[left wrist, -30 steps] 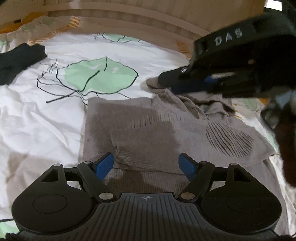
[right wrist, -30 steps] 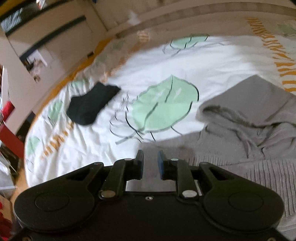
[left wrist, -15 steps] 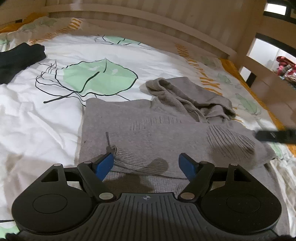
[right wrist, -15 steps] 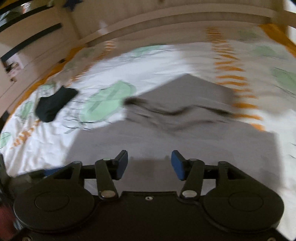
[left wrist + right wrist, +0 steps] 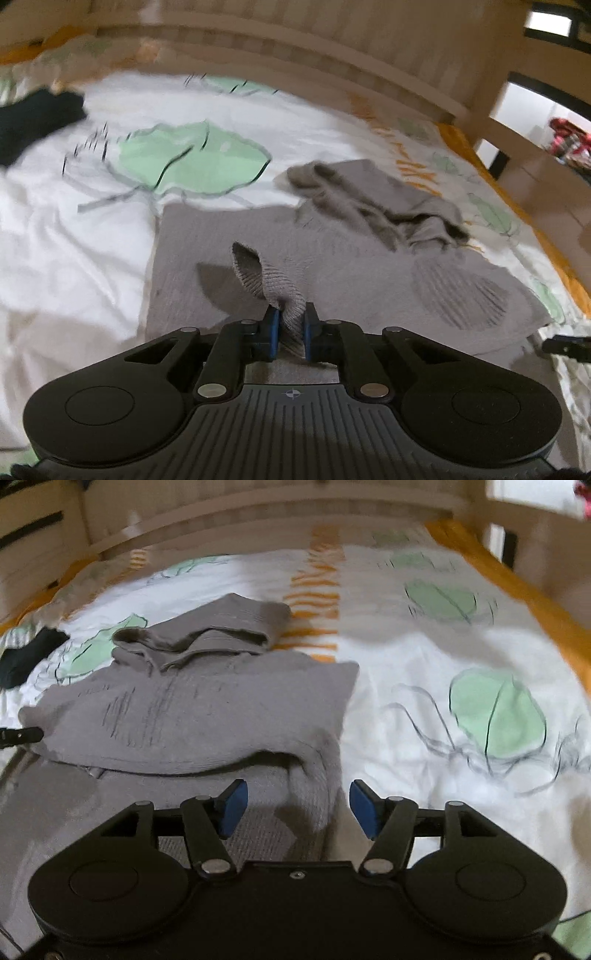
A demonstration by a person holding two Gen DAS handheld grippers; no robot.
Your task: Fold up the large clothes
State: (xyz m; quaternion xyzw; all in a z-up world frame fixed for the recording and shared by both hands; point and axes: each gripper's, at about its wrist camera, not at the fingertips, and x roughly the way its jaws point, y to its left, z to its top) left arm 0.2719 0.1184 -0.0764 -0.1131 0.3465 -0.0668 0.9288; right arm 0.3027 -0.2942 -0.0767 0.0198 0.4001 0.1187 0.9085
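Hoodie (image 5: 332, 266) cuff clamped in closing left gripper (image 5: 289, 325); right gripper (image 5: 298, 805) opening above its hem, pads clear.

blurred: bedspread (image 5: 55, 236); cut off: black garment (image 5: 33, 118) | hoodie (image 5: 55, 812)

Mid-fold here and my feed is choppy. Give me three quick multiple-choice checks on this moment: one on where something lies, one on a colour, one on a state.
1. Where does the black garment lie, seen from the left wrist?
A. far left on the bedspread
B. on top of the hoodie
C. on the floor

2. What colour is the hoodie?
A. green
B. grey
C. orange

3. What is the left gripper doing?
A. hanging open over bare sheet
B. pinching a ribbed sleeve cuff
C. holding the hood

Answers: 1 A, it sits apart from the hoodie near the picture's left edge. 2 B, the knit is grey throughout. 3 B, the blue pads press on the cuff, which stands up between them.
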